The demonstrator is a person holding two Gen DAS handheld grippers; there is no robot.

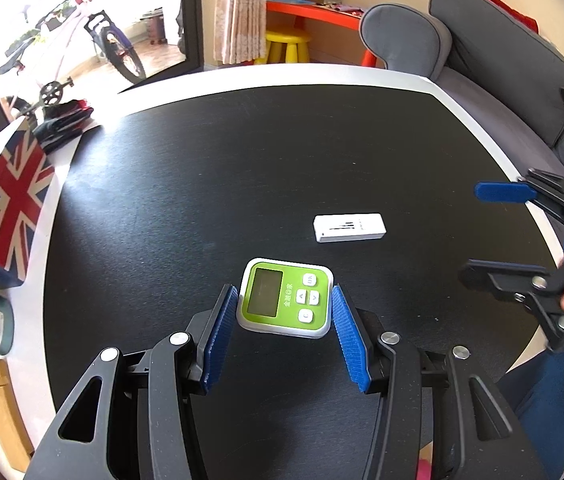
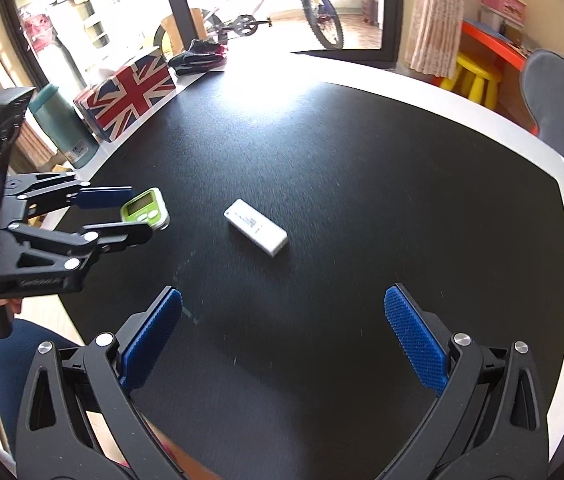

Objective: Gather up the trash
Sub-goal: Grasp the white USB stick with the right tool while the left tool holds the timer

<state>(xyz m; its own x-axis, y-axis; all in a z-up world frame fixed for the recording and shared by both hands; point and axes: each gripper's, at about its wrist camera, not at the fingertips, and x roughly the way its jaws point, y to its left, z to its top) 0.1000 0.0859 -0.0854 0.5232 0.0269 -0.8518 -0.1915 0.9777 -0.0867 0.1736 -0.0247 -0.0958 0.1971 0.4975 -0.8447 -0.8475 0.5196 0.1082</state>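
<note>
My left tongs [image 1: 285, 330] clamp the green timer [image 1: 285, 298] by its sides, clear of the worktop [image 1: 242, 184] for carrying; right tongs [image 2: 282, 340], wide open and empty, face the white stick [image 2: 256, 227] lying mid-worktop.

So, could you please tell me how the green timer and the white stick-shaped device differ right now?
The green timer is squarish, with a screen and buttons; the white device is long, slim and plain apart from small markings. The timer sits between the left gripper's blue pads, seemingly gripped and lifted; the white device lies untouched on the black table, ahead of the open right gripper. Both are small plastic gadgets.
</note>
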